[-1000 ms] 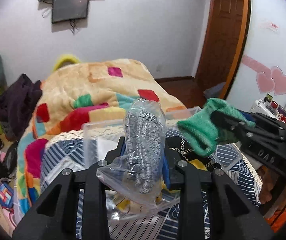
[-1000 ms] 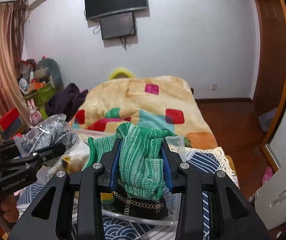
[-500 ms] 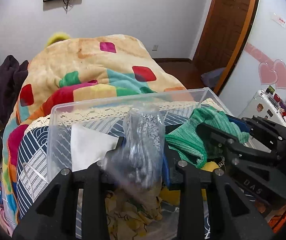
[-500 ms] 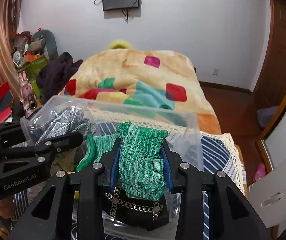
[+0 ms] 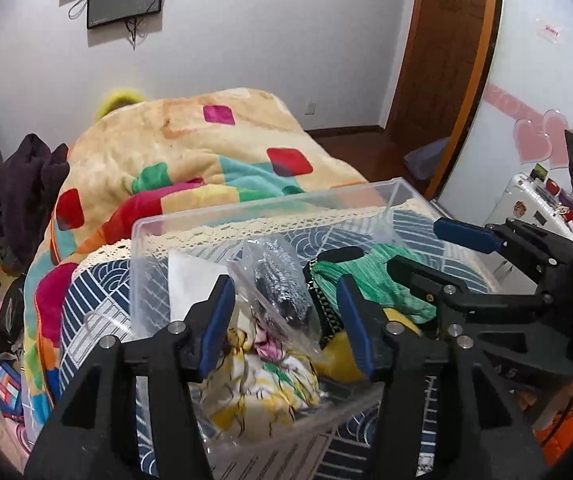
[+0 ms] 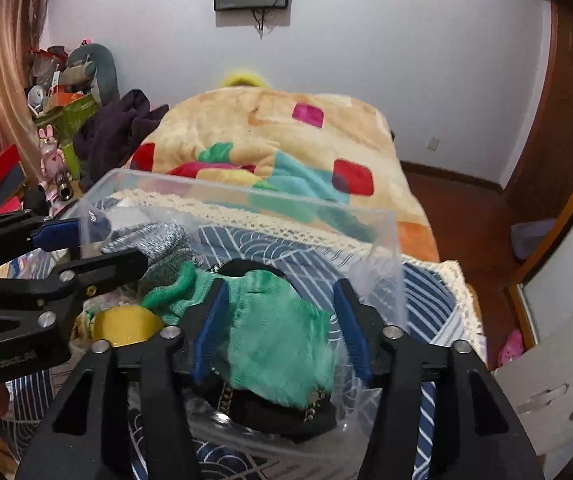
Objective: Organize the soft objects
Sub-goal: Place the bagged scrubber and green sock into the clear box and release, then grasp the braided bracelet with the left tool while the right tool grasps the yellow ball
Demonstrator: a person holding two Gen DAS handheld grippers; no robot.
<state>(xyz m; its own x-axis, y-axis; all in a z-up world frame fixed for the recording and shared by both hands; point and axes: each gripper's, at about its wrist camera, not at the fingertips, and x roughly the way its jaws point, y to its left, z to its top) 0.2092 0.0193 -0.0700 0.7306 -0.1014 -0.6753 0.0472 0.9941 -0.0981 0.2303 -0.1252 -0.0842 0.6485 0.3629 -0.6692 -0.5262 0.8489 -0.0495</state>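
Note:
A clear plastic bin (image 5: 270,210) (image 6: 246,200) stands on the striped bedspread. My left gripper (image 5: 286,320) is open over the bin; the grey knit item in a clear bag (image 5: 282,292) (image 6: 154,244) lies loose between its fingers on a yellow patterned cloth (image 5: 262,384). My right gripper (image 6: 278,332) is open too; the green knit cloth (image 6: 282,344) (image 5: 370,284) lies free below it on a black chain-trimmed piece (image 6: 278,412). Each gripper shows in the other's view, the right (image 5: 462,256) and the left (image 6: 86,248).
A yellow object (image 6: 126,326) sits in the bin beside the green cloth. A colourful patchwork blanket (image 5: 206,152) covers the bed behind. Dark clothes (image 5: 22,192) and clutter (image 6: 58,92) lie at the left; a wooden door (image 5: 442,60) and white cabinet (image 5: 534,204) are at the right.
Both grippers have opened over the bin. The bagged grey knit and the green cloth have dropped out of the jaws into the bin.

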